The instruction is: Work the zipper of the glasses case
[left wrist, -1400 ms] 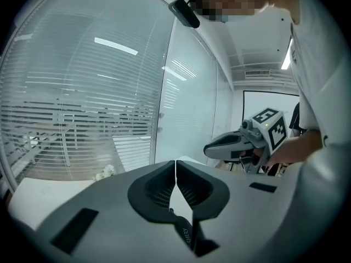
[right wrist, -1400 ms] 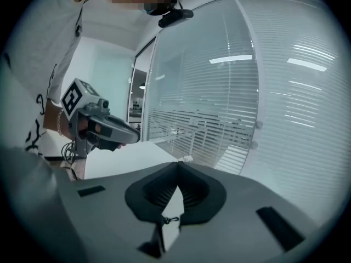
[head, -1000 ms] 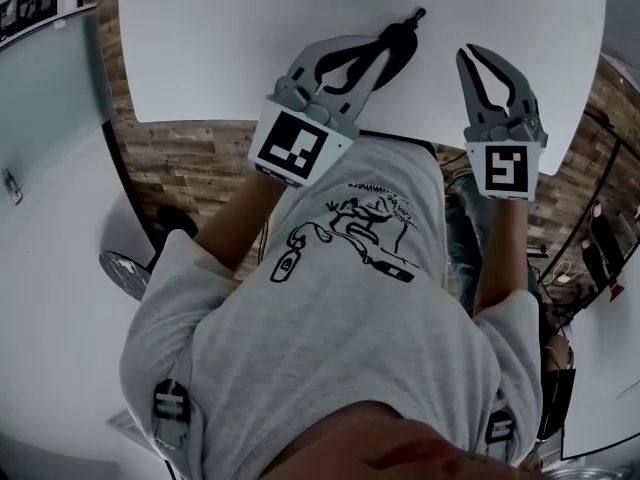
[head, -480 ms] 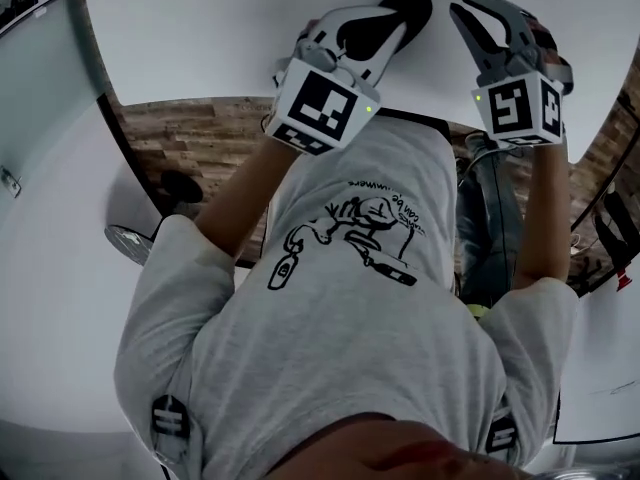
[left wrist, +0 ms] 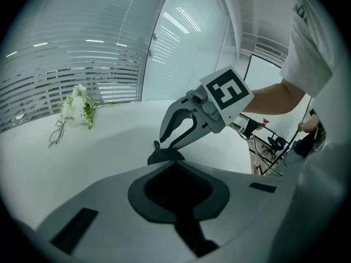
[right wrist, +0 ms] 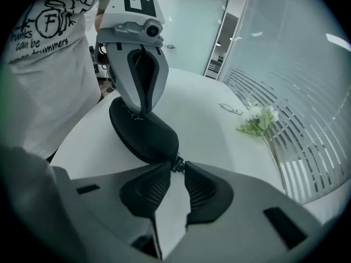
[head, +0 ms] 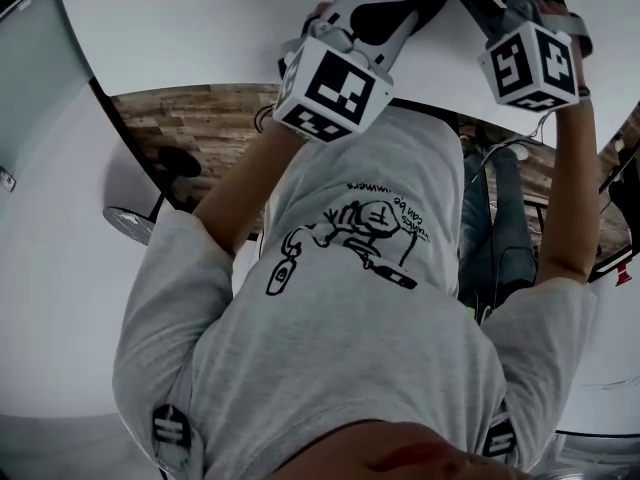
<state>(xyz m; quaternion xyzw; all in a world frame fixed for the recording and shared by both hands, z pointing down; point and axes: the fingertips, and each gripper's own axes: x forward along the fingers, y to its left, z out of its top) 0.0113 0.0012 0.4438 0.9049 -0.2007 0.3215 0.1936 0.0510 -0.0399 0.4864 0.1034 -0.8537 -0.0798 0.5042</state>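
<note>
**Both grippers on the glasses case**

Left gripper (right wrist: pixel 140 110) we find closed on the glasses case (right wrist: pixel 147 135). Its two jaws come down from above and squeeze the black shell at the end nearer the person. In its own view the dark case fills the space between the jaws. Right gripper (right wrist: pixel 176 171) has its jaws drawn nearly together, and their tips pinch the small zipper pull (right wrist: pixel 176 163) at the other end of the case.

We see the case lying on the white table (right wrist: pixel 211 130), reaching from the right jaws toward 11 o'clock in the right gripper view. In the head view it sits at 12 o'clock, cut by the top edge, with the left gripper's marker cube at 11 o'clock and the right one's at 1 o'clock.

Farther along the table, at 2 o'clock from the right jaws, lies a sprig of white flowers (right wrist: pixel 258 119). A pair of glasses (right wrist: pixel 231 109) lies just beside it, well apart from the case
</note>
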